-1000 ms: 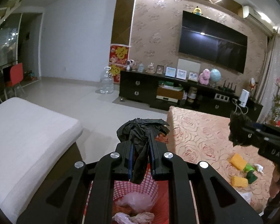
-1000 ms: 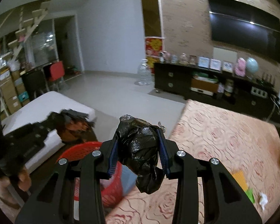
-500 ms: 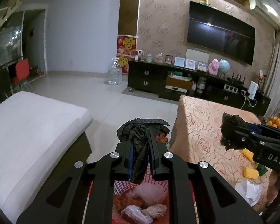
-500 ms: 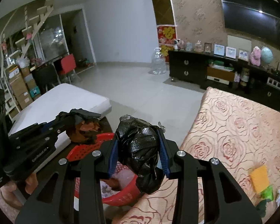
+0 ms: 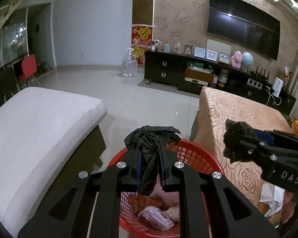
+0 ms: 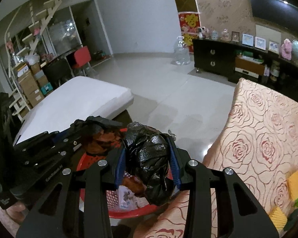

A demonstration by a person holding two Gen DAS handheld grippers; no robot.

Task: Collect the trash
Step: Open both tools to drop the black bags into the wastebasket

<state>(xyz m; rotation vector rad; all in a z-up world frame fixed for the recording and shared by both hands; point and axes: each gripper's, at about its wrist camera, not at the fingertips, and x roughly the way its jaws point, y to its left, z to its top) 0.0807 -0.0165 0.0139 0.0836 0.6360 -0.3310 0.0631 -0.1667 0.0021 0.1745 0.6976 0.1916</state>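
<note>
So over on the left there's the white cushioned bench (image 5: 39, 127), and your left gripper (image 5: 151, 154) is clamped tight on a limp black plastic bag (image 5: 149, 150) with something orange-brown wrapped in it, hanging right above the red plastic mesh basket (image 5: 198, 156). The basket's got crumpled wrappers and a clear plastic packet (image 5: 157, 217) sitting in the bottom. Moving right, your right gripper (image 6: 147, 162) is squeezed onto a balled-up shiny black plastic bag (image 6: 149, 158), held over the basket's rim next to the desk with the rose-pattern cloth (image 6: 258, 138). Yellow and green scraps (image 6: 294, 186) lie on the desk's far right.
</note>
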